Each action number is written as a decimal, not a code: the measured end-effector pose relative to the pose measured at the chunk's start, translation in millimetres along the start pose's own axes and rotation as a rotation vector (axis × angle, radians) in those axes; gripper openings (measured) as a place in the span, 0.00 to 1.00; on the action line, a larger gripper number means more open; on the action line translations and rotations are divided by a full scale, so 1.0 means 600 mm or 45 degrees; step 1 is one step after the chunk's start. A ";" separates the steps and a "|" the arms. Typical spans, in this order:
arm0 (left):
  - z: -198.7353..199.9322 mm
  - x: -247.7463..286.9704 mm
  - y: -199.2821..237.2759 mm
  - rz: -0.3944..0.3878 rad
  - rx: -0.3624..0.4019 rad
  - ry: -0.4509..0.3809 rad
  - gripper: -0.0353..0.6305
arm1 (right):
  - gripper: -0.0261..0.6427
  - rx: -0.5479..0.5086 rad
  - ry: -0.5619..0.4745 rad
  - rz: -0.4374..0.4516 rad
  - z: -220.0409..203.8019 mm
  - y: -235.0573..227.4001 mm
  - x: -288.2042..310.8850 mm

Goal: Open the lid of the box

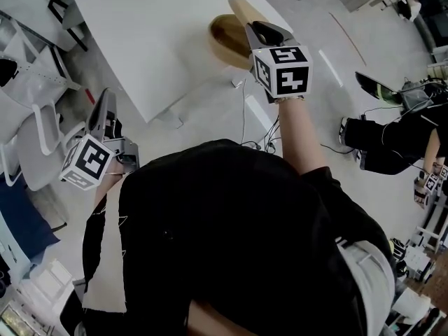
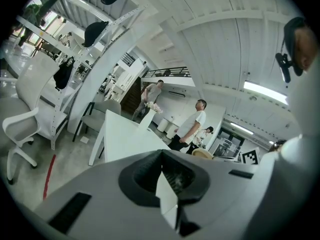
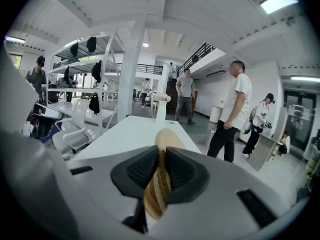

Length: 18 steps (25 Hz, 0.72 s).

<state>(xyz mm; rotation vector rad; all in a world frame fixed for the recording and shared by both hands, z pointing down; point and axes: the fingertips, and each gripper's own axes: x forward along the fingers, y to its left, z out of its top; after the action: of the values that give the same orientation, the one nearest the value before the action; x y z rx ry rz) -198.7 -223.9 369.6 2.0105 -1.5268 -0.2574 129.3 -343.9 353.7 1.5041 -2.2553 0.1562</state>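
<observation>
Box [image 1: 222, 42]: one, on one table [image 1: 154, 33], its one lid [image 1: 240, 9] in right gripper [image 1: 260, 31].

White vase [image 3: 160, 111] on white table [image 3: 125, 134], white chair [image 3: 77, 129] alongside, people [image 3: 237, 104] standing beyond.

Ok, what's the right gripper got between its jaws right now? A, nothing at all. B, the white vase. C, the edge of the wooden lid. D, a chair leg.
C: in the right gripper view the right gripper is clamped on the thin edge of the wooden lid, and the head view shows that lid held up over the round wooden box on the white table.
</observation>
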 end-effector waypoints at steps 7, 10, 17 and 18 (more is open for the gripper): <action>0.013 -0.003 0.005 -0.004 0.004 -0.014 0.07 | 0.12 0.001 -0.020 -0.042 0.015 -0.011 -0.005; 0.018 -0.007 0.011 -0.002 0.011 -0.026 0.07 | 0.12 -0.004 -0.028 -0.054 0.016 -0.011 -0.009; 0.027 -0.011 0.026 0.004 -0.004 -0.027 0.07 | 0.12 -0.037 -0.039 -0.095 0.029 -0.014 -0.011; 0.027 -0.011 0.028 0.005 -0.008 -0.024 0.07 | 0.12 -0.042 -0.041 -0.098 0.032 -0.015 -0.010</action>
<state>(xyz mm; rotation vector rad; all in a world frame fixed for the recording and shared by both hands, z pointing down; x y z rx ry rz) -222.6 -226.1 364.8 2.0049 -1.5398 -0.2800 133.8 -348.3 332.8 1.5845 -2.2096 0.0722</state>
